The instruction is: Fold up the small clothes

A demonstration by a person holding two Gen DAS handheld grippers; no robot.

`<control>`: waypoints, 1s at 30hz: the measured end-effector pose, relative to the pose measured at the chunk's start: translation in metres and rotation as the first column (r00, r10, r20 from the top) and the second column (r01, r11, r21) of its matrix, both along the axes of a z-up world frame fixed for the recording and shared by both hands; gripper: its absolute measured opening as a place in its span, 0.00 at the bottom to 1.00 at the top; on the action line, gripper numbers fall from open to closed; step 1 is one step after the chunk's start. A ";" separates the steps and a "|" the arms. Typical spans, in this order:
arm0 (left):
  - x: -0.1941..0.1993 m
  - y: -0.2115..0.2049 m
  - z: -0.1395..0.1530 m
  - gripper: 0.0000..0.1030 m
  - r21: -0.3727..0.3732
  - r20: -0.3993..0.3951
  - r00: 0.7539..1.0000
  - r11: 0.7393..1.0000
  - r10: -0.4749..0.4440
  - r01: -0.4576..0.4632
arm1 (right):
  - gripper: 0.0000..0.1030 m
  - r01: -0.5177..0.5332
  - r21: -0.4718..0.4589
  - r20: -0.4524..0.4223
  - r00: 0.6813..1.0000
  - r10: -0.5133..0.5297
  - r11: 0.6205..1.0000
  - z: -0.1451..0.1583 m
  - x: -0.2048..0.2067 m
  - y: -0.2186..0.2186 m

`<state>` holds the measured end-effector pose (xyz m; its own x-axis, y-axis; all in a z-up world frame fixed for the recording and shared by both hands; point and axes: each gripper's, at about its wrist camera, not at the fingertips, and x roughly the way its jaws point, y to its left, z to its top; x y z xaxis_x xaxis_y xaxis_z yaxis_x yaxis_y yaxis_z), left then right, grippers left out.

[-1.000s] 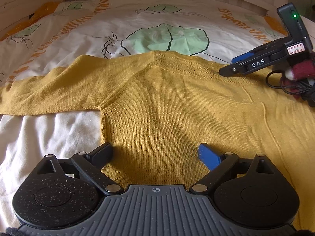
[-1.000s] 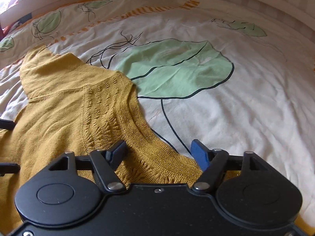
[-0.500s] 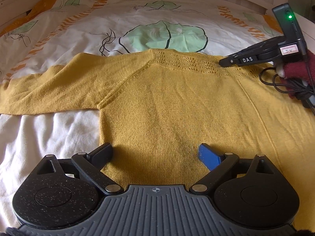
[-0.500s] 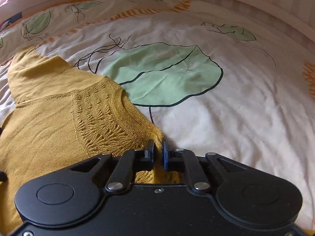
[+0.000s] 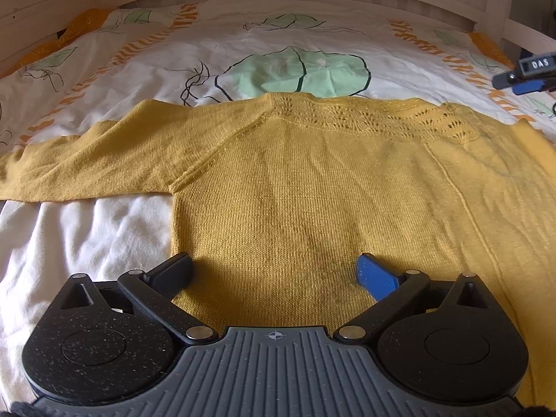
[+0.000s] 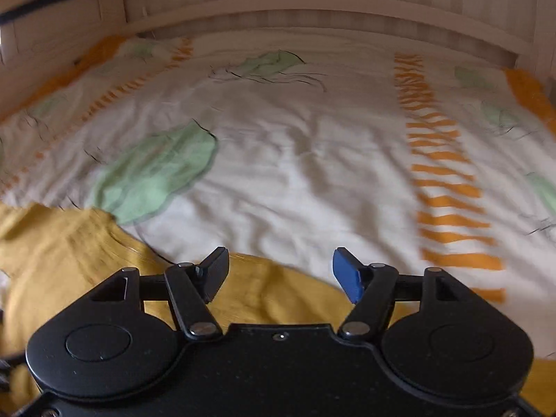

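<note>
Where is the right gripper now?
In the left wrist view, the right gripper is at the far right edge, open, above the bedspread beyond the yellow sweater.

The left wrist view is sharp and bright. Soft daylight falls on the bed (image 5: 104, 236), and its white cover almost glares. The left claw (image 5: 274, 271) throws a dark shadow on the yellow sweater (image 5: 312, 180) just in front of it. The right wrist view is blurry, so the orange stripes and green leaves on the bed look smeared. Both views bend at the edges, and the headboard (image 6: 312, 3) curves like a bow.
</note>
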<state>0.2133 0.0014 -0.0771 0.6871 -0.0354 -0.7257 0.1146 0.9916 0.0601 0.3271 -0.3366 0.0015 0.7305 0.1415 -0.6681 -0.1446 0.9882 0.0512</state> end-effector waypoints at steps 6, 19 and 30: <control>0.000 0.000 0.000 1.00 -0.001 0.000 1.000 1.000 0.000 0.000 | 0.68 -0.140 -0.083 -0.004 0.990 0.140 0.987 -0.021 0.020 0.025; 0.001 0.001 0.000 1.00 -0.006 -0.004 1.000 1.000 0.002 -0.002 | 0.18 -0.290 -0.069 -0.069 0.956 0.286 0.954 -0.050 0.035 0.039; -0.001 0.000 -0.002 1.00 -0.007 0.013 1.000 1.000 0.010 -0.009 | 0.66 -0.024 0.085 0.033 0.999 0.021 0.996 -0.036 0.029 0.000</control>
<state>0.2120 0.0018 -0.0789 0.6966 -0.0336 -0.7167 0.1044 0.9930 0.0549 0.3563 -0.3364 -0.0345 0.7475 0.2140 -0.6289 -0.1699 0.9768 0.1304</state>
